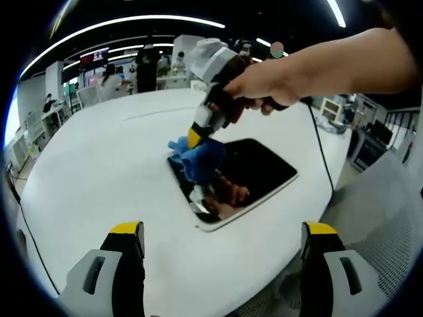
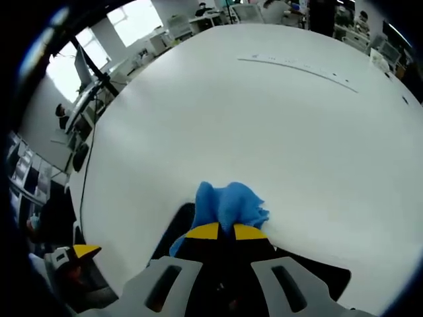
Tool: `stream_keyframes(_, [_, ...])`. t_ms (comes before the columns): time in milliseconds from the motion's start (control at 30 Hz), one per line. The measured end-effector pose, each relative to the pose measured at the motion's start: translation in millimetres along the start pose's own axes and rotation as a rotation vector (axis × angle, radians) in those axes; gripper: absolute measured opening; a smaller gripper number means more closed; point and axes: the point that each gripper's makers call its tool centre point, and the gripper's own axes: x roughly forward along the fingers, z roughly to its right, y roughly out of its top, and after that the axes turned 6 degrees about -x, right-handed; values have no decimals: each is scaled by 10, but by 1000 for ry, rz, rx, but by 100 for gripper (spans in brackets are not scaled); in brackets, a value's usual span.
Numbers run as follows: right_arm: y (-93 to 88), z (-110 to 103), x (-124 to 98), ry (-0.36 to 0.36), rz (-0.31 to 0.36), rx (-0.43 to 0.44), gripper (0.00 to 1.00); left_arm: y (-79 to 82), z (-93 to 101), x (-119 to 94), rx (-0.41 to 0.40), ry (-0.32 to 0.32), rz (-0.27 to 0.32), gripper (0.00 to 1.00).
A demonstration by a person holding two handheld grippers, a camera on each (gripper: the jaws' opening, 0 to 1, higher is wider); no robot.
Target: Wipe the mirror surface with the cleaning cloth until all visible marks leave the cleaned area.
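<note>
A rectangular mirror (image 1: 254, 170) with a white frame lies flat on the white table (image 1: 99, 172), its dark glass reflecting a hand. A crumpled blue cloth (image 1: 198, 158) rests on the mirror's far left corner, and my right gripper (image 1: 195, 135), held by a hand, is shut on it from above. In the right gripper view the blue cloth (image 2: 228, 205) bunches out past the yellow-tipped jaws, which are pressed together, with the mirror (image 2: 175, 231) dark beneath. My left gripper (image 1: 221, 241) stands open near the table's front edge, short of the mirror, holding nothing.
A black cable (image 1: 320, 148) runs from the right gripper across the table's right side. A thin line (image 2: 297, 66) marks the far tabletop. Desks, monitors and people stand in the room beyond the table. Grey floor (image 1: 383, 218) lies right of the table edge.
</note>
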Motion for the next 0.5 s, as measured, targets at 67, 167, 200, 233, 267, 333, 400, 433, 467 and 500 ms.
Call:
stream_keyframes(67, [-8, 5, -9, -2, 0, 1, 0, -2, -1, 0, -1, 1, 0, 99])
stream_keyframes(167, [-16, 26, -10, -4, 1, 1, 0, 0, -1, -4, 0, 2, 1, 99])
stream_keyframes(200, [-20, 31, -14, -6, 0, 0, 0, 0, 0, -7, -1, 2, 0, 99])
stream_keyframes(233, [-22, 31, -16, -7, 1, 0, 0, 0, 1, -9, 0, 2, -1, 99])
stream_keyframes(267, [-23, 32, -17, -9, 1, 0, 0, 3, 2, -11, -1, 2, 0, 99])
stream_keyframes(333, [-25, 27, -21, -12, 2, -2, 0, 1, 5, -13, 1, 1, -2, 99])
stream_keyframes(400, [-29, 30, -25, -14, 0, -4, 0, 0, 5, -13, 0, 1, -2, 99])
stream_keyframes(433, [-32, 52, -21, -16, -2, -2, 0, -2, 3, -13, 1, 2, -3, 99])
stream_keyframes(467, [-38, 71, -23, -18, -3, 2, 0, -4, 2, -11, 1, 2, -4, 99])
stream_keyframes(500, [-56, 77, -42, -18, -2, 3, 0, -3, 1, -9, 2, 2, -4, 99])
